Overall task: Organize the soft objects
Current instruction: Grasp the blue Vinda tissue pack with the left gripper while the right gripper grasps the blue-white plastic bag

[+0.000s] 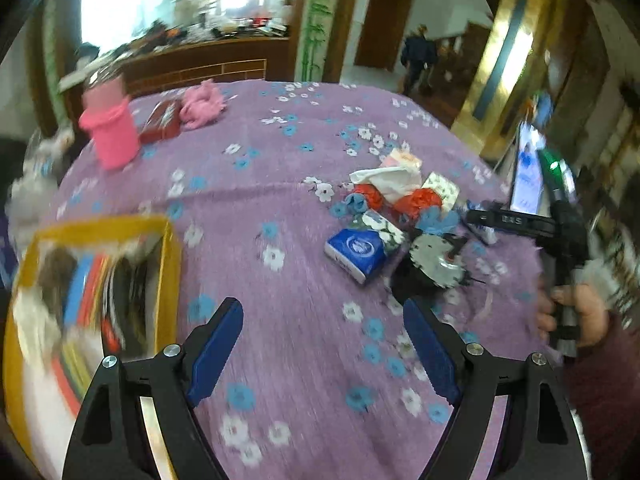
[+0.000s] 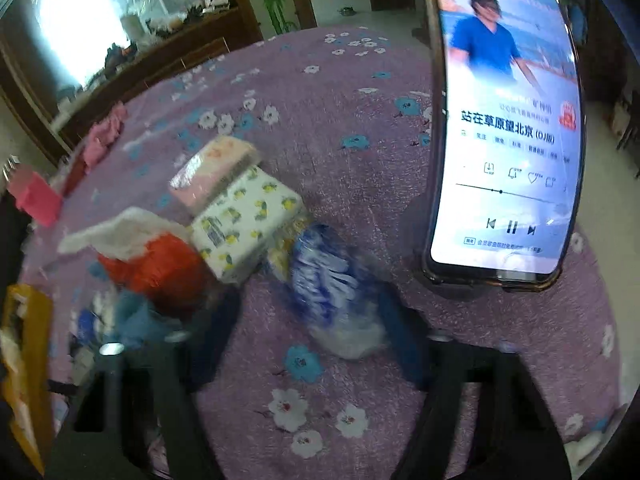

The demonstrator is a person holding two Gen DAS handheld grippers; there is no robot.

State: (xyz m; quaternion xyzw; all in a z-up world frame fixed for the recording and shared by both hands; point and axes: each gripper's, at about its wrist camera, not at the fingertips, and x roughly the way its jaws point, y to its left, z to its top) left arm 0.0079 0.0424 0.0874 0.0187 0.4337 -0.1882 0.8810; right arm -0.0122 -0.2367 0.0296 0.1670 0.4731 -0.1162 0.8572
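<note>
Jaws of left gripper [image 1: 322, 350] stand wide, nothing between, over purple floral cloth [image 1: 280, 200]. Right gripper [image 2: 308, 320] blurred; crinkly blue-white plastic packet [image 2: 328, 292] lies between its fingers, but whether pads press on it cannot tell. Advice: seat pads across packet's middle, squeeze gently, since film is slippery and filling yields. Beyond: lemon-print tissue pack [image 2: 248, 224], soft brick; red crumpled bag [image 2: 156, 268]. Yellow box [image 1: 168, 248] at left, likely destination. Phone [image 2: 508, 120] upright, close to the packet: avoid knocking.
</note>
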